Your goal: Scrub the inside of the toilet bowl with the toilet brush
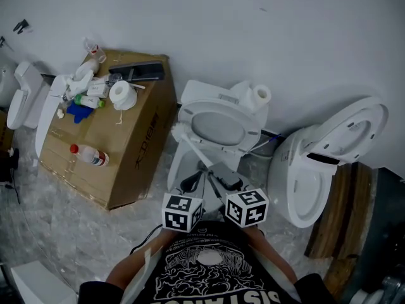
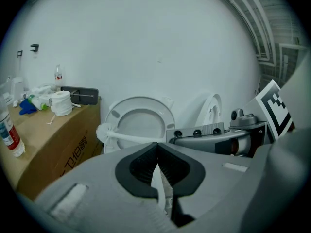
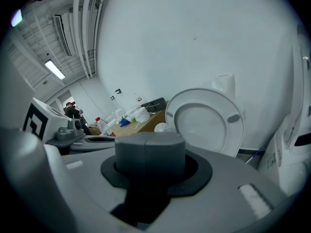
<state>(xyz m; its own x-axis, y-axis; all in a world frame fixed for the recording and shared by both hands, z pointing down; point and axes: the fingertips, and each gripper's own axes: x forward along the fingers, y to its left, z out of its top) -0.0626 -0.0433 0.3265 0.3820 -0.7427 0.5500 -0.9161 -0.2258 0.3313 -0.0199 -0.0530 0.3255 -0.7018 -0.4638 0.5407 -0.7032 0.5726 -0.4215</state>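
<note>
The white toilet stands at the middle with its seat raised against the tank. A white toilet brush lies slantwise over the bowl, its head at the left rim. My right gripper is shut on the brush's handle end; in the left gripper view the brush runs from its head to the right gripper. In the right gripper view the jaws are pressed together and hide the handle; only the brush head shows. My left gripper hangs beside it over the bowl's front, shut and holding nothing.
A cardboard box left of the toilet carries bottles, a toilet roll and clutter. A second toilet lies tilted at the right with its lid open. Another white toilet is at the far left. The floor is covered with plastic sheet.
</note>
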